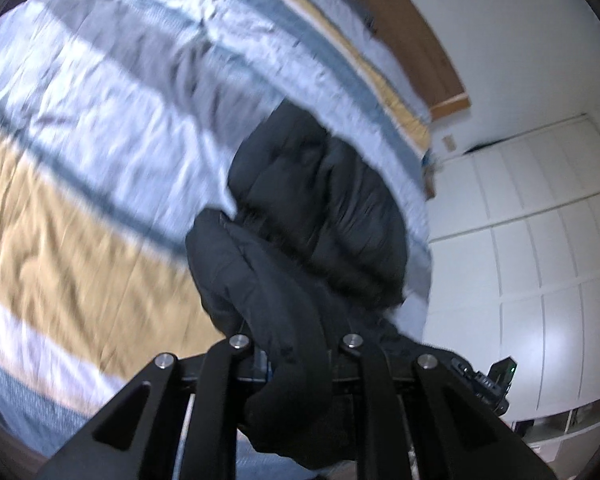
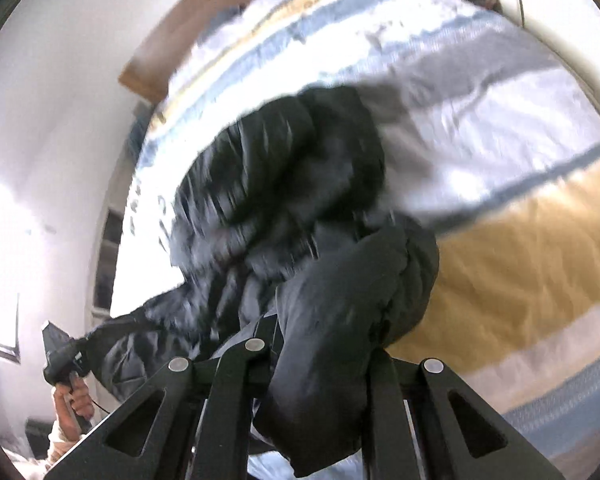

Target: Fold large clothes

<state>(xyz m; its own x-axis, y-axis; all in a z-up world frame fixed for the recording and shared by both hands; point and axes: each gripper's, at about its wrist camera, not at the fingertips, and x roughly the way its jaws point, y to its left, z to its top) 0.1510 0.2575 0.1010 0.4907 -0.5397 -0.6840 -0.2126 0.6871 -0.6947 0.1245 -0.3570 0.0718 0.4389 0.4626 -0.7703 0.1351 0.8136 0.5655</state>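
Both views are motion-blurred, and bunched fabric hides our fingertips, so we cannot make out the jaw gap itself. We hold one black puffer jacket (image 1: 316,200) above the striped bedspread (image 1: 80,152): our left gripper (image 1: 296,344) and right gripper (image 2: 320,348) each pinch a fold of it, two grips on one garment.
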